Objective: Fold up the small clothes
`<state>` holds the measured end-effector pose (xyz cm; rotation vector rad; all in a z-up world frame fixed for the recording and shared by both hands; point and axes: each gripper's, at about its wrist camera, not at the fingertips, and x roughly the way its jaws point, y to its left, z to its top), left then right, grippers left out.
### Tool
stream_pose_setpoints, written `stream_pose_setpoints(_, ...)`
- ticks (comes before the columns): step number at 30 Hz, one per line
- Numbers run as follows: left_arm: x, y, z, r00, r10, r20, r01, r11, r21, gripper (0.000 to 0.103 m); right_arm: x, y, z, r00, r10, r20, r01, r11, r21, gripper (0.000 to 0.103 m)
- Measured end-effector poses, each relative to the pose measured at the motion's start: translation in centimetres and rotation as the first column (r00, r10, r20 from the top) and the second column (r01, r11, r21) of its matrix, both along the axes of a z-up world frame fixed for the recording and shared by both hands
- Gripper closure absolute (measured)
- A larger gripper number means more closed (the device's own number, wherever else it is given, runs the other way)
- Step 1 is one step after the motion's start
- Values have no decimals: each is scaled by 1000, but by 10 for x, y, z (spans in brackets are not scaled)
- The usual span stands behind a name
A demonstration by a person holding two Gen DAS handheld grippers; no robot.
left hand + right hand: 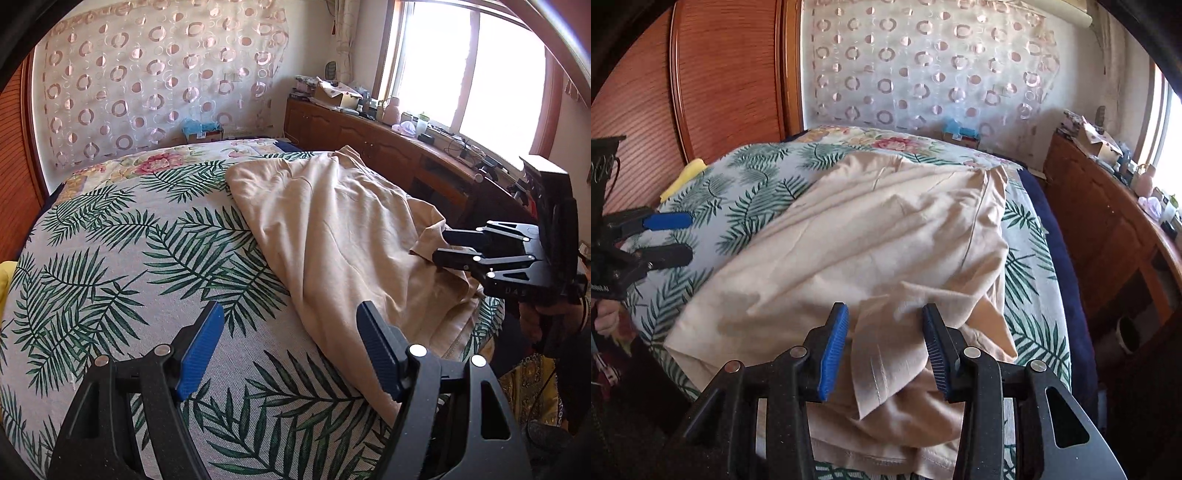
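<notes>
A beige garment (871, 236) lies across the bed (122, 236) with its palm-leaf cover, rumpled and only loosely doubled, so I'd judge the folding barely begun. The right gripper (884, 343) stands at the near edge with its jaws wide apart, a hemmed flap of cloth lying between them but not pinched. The left gripper (291, 347) hovers over bare cover just beside the garment's edge, jaws also wide and empty. Smoothing, squaring the edges and the actual folds all look left to do.
</notes>
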<state>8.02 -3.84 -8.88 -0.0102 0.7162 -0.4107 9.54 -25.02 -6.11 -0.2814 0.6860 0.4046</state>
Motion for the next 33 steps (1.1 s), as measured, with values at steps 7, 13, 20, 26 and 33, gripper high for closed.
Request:
stream_pose_setpoints(7,-1,-7,-4,1000,-17,-13,17,1000,-1,28,14,-10,-5,999,-33,-31,33,999,10,60)
stream_pose_setpoints(13,-2,-14,-9,999,-34,-30,34,999,5,28,15,-13,-17,998,-44,-33,45,999,19,75)
stream_pose_setpoints(20,-2,-19,-11,998,-50,-38,50,999,5,28,-12,-37,-11,999,-51,-17,53,988,146,96)
stream_pose_setpoints(26,-2,-23,-13,997,-63,-48,63,998,0,28,-44,-61,-5,996,-86,-22,89,984,157,96)
stream_pose_setpoints(33,-2,-27,-13,996,-70,-50,71,997,6,28,-54,-68,-15,986,-152,-63,158,981,113,96)
